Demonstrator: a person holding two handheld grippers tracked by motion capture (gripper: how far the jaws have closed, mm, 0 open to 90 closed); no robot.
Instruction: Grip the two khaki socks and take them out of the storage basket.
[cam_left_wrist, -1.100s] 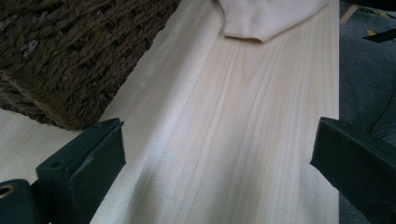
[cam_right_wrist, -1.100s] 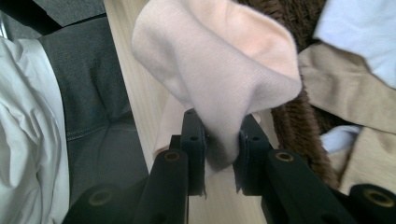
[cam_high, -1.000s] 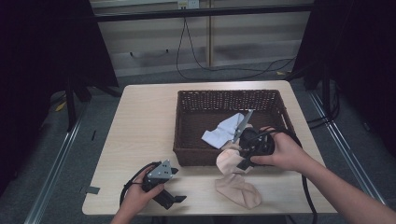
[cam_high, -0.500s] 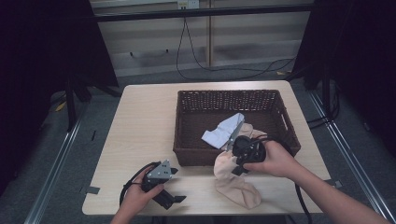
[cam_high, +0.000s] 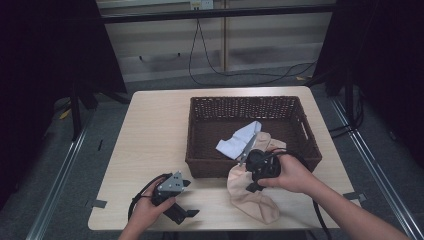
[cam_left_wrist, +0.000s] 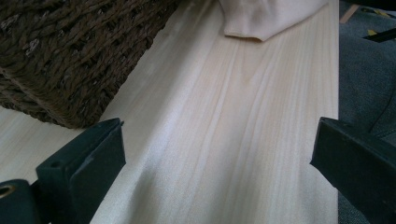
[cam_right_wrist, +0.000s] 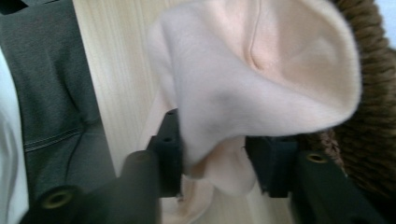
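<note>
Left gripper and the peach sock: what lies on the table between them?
Nothing lies there. The left gripper view shows bare wood from the open left gripper to the peach sock; the wicker basket stands aside.

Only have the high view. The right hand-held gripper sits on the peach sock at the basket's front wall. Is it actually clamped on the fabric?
Observer: Yes. In the right gripper view, the right hand-held gripper has the soft peach-pink fabric sock pinched between its two black jaws.
Operator: Is the left one holding anything?
Observer: No. The jaws of the left hand-held gripper stand wide apart over the bare light wooden table, with nothing between them.
Operator: What's ahead of it?
Observer: A corner of the dark brown woven wicker basket is at upper left in the left gripper view. One end of the sock lies flat on the table beyond it.
</note>
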